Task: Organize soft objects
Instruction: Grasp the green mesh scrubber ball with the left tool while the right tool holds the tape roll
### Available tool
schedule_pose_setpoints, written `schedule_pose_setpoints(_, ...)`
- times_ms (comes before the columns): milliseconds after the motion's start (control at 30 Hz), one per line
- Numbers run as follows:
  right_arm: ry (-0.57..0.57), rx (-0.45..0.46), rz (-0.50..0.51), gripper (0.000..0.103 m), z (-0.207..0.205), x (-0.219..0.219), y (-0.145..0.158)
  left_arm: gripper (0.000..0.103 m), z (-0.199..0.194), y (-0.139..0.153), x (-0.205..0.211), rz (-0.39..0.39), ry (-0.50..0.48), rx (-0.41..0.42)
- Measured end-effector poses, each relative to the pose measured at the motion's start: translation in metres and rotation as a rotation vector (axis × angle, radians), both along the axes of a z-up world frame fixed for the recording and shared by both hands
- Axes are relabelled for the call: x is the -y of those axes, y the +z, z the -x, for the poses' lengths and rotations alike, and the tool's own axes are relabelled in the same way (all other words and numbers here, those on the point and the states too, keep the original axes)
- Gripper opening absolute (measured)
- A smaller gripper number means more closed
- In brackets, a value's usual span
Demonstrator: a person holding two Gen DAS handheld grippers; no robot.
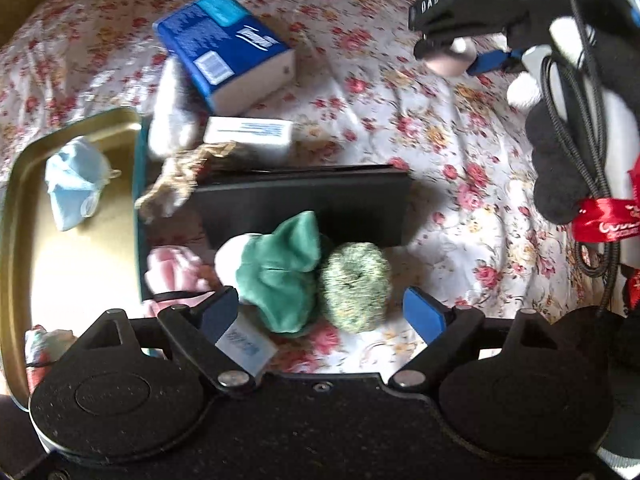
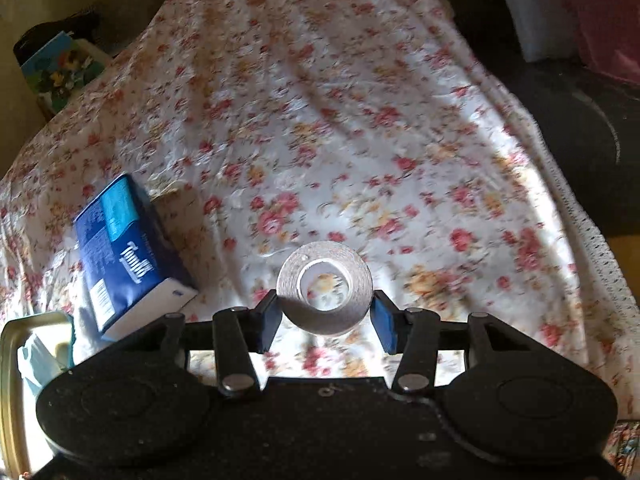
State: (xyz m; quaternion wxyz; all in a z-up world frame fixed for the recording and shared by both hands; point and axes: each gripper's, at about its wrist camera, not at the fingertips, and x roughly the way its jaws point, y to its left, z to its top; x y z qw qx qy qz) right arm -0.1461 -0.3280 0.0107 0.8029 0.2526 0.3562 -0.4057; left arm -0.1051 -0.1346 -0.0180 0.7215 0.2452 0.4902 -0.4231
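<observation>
Gold tray (image 1: 24, 184) at nine o'clock, pale blue cloth (image 1: 74, 184) inside. Left gripper (image 1: 324, 316) spread wide — green plush (image 1: 280, 276) and speckled yarn ball (image 1: 354, 284) lie between its pads, untouched, on the floral sheet (image 1: 400, 112). Right gripper (image 2: 326, 320) at six o'clock clamps a tape roll (image 2: 324, 292) — lifted clear of the sheet.
</observation>
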Motion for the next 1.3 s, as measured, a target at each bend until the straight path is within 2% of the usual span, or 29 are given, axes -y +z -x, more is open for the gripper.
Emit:
schedule_pose_setpoints(400, 0.009, 0.029, -0.069, 0.048, 0.003, 0.014, -0.01, 0.081, 0.014, -0.031, 0.032, -0.072, -0.037, -0.012)
schedule_pose_setpoints(567, 0.005, 0.035, -0.075, 0.048, 0.004, 0.015, -0.011, 0.08, 0.015, -0.035, 0.039, -0.055, -0.052, -0.011)
schedule_pose_setpoints(600, 0.004, 0.034, -0.075, 0.048, 0.004, 0.015, -0.011, 0.078, 0.016, -0.035, 0.04, -0.053, -0.06, -0.004)
schedule_pose_setpoints(733, 0.002, 0.026, -0.073, 0.048, 0.003, 0.014, -0.012, 0.052, 0.019, -0.038, 0.043, -0.049, -0.092, 0.03)
schedule_pose_setpoints(833, 0.003, 0.019, -0.066, 0.048, 0.002, 0.011, -0.012, 0.049, 0.017, -0.036, 0.038, -0.033, -0.095, 0.036)
schedule_pose_setpoints(867, 0.003, 0.017, -0.063, 0.048, 0.002, 0.011, -0.011, 0.045, 0.016, -0.034, 0.036, -0.025, -0.094, 0.032)
schedule_pose_setpoints(1100, -0.005, -0.02, -0.006, 0.048, 0.011, 0.002, -0.008, 0.045, 0.015, -0.016, 0.017, 0.034, -0.104, 0.01)
schedule_pose_setpoints(1300, -0.025, -0.006, -0.09, 0.048, 0.05, -0.017, -0.019, 0.045, 0.014, -0.001, -0.001, 0.08, -0.103, -0.013)
